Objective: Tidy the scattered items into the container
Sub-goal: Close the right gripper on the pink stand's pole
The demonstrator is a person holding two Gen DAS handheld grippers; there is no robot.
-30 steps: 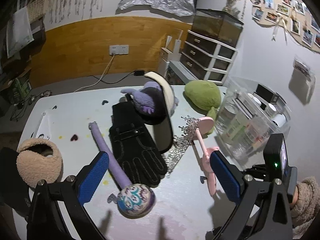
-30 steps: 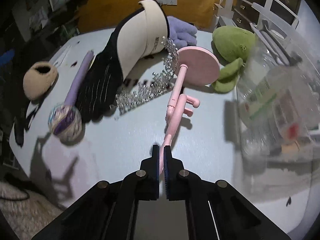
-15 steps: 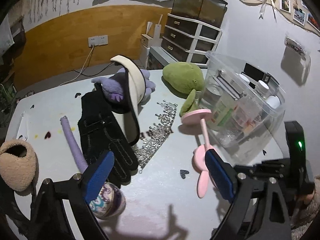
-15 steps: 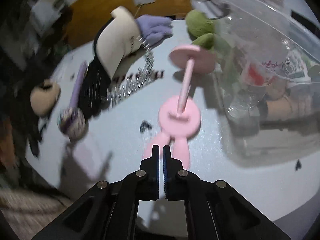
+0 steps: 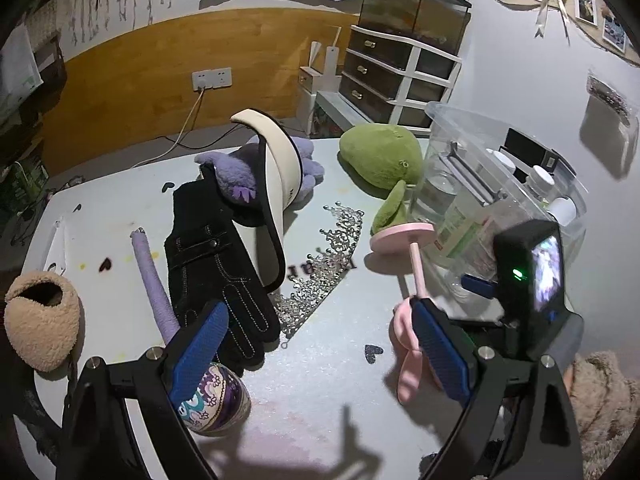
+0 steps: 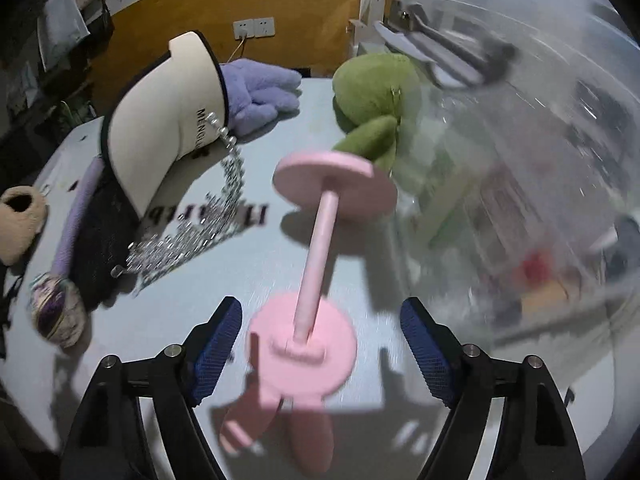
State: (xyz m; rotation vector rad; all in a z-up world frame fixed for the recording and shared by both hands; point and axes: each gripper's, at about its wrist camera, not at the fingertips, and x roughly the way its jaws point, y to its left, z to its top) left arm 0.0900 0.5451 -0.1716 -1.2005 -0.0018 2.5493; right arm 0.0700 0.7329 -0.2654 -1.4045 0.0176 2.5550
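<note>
A pink stand point(image 6: 308, 320) with a round disc, a thin post and bunny ears lies tilted between the fingers of my right gripper point(image 6: 322, 320). That gripper is open and its pads are clear of the stand. The stand's disc point(image 5: 402, 236) points at the wall of the clear container point(image 5: 500, 184), which holds bottles and jars. The container point(image 6: 520, 160) is blurred in the right wrist view. My left gripper point(image 5: 320, 336) hangs open over the table with nothing between its fingers. Below it lie a black glove point(image 5: 216, 260) and a silver tiara point(image 5: 320, 276).
On the table point(image 5: 312, 380) are a white visor cap point(image 5: 280, 168), a purple plush glove point(image 5: 240, 176), a green plush point(image 5: 380, 156), a purple wand with a patterned ball point(image 5: 212, 400) and a tan fuzzy earmuff point(image 5: 40, 320). Dark drawers point(image 5: 392, 76) stand behind.
My right gripper was shut on the pink stand's ears and carried it toward the container; it is now open and the stand is loose. The left gripper shifted slightly, still open.
</note>
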